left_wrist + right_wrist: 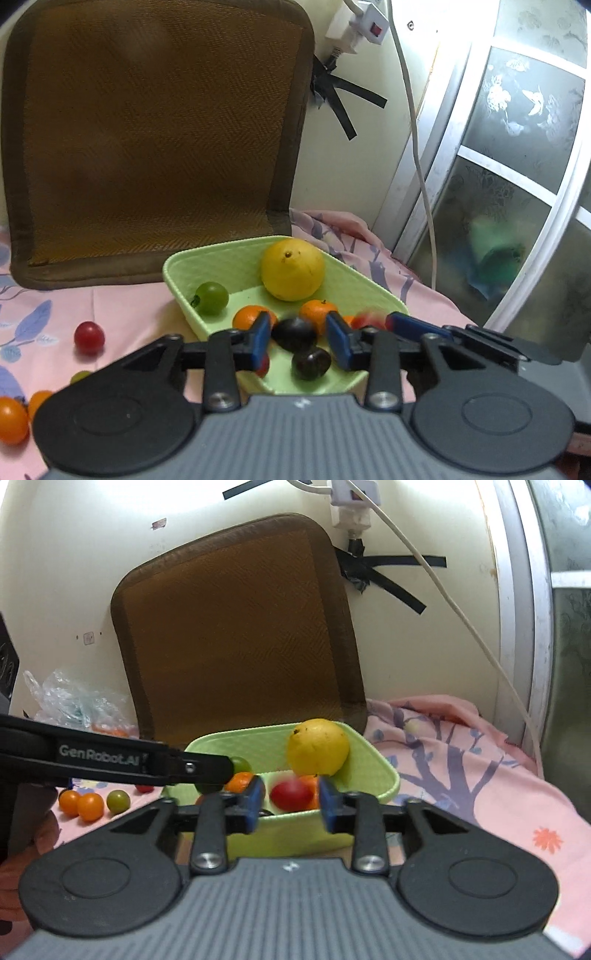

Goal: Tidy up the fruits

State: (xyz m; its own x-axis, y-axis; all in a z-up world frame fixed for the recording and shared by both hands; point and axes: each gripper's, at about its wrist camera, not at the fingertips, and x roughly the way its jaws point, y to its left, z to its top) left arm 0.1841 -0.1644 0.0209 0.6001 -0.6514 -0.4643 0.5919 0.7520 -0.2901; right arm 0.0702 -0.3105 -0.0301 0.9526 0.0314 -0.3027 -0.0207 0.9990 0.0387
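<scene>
Right gripper (289,801) open around blurred red tomato (291,794) above green tray (384,775) at lower centre; left gripper (298,338) open over tray fruit; tomato judged light, smooth, soft-skinned, best pinched gently across widest middle.

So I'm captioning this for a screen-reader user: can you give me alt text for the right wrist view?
The right gripper hangs open over a green tray on a pink floral sheet, with a blurred red tomato between its blue fingers. The tray also holds a yellow citrus fruit; the left gripper reaches in from the left.
</scene>
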